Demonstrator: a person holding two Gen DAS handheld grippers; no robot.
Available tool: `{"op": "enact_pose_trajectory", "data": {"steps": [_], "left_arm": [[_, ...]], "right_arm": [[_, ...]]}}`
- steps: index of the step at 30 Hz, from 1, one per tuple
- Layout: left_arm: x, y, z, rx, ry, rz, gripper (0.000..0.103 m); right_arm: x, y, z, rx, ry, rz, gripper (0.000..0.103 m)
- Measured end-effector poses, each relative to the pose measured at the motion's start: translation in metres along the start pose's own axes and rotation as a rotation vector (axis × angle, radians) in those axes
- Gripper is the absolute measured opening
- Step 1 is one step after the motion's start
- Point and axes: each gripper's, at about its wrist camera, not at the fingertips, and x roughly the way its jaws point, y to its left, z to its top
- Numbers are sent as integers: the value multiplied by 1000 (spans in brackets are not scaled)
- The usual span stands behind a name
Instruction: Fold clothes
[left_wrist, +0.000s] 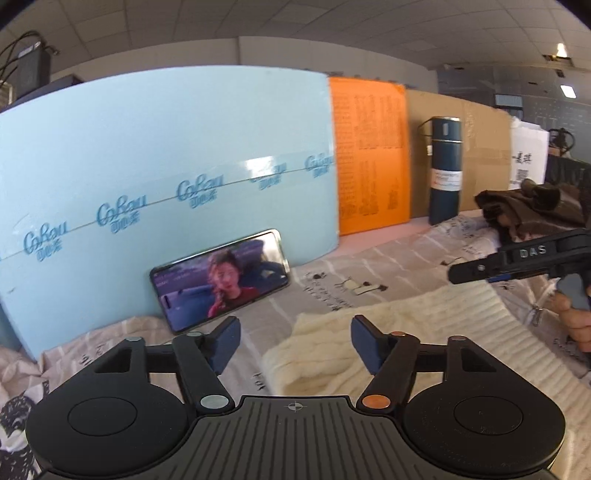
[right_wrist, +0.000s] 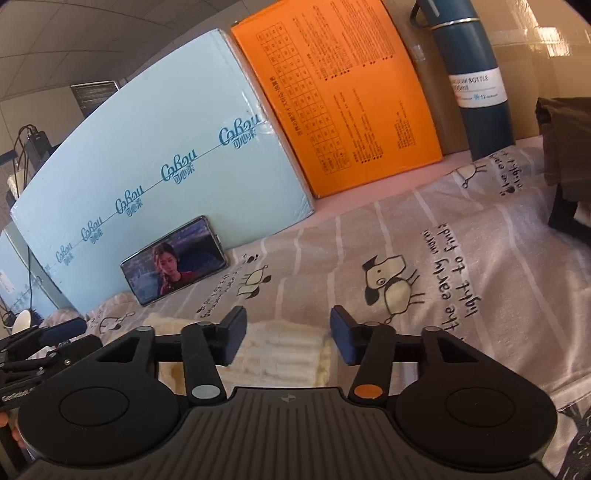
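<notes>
The cream knit sweater (left_wrist: 388, 343) lies on the printed sheet (right_wrist: 461, 258) covering the tabletop, just below and ahead of both grippers; the left gripper (left_wrist: 295, 341) hovers over its left edge with jaws apart, holding nothing; the right gripper (right_wrist: 287, 338) hangs above its ribbed part, jaws likewise spread and empty; a dark brown garment (left_wrist: 528, 210) sits far right; a phone (left_wrist: 221, 278) leans against the blue box (left_wrist: 166, 147) beyond.

A printed bedsheet (right_wrist: 443, 236) carries a cream sweater (left_wrist: 388, 343), brown garment (left_wrist: 524, 210), phone (right_wrist: 173, 260) and bottle (right_wrist: 480, 85)
</notes>
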Motion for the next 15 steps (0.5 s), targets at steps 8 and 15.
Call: {"op": "enact_pose_trajectory", "data": {"steps": [8, 15], "left_arm": [[45, -45, 1, 177, 177, -179, 79], [37, -17, 3, 104, 96, -72, 15]], "right_arm": [[3, 1, -5, 30, 137, 41, 63], [6, 9, -12, -44, 143, 49, 33]]}}
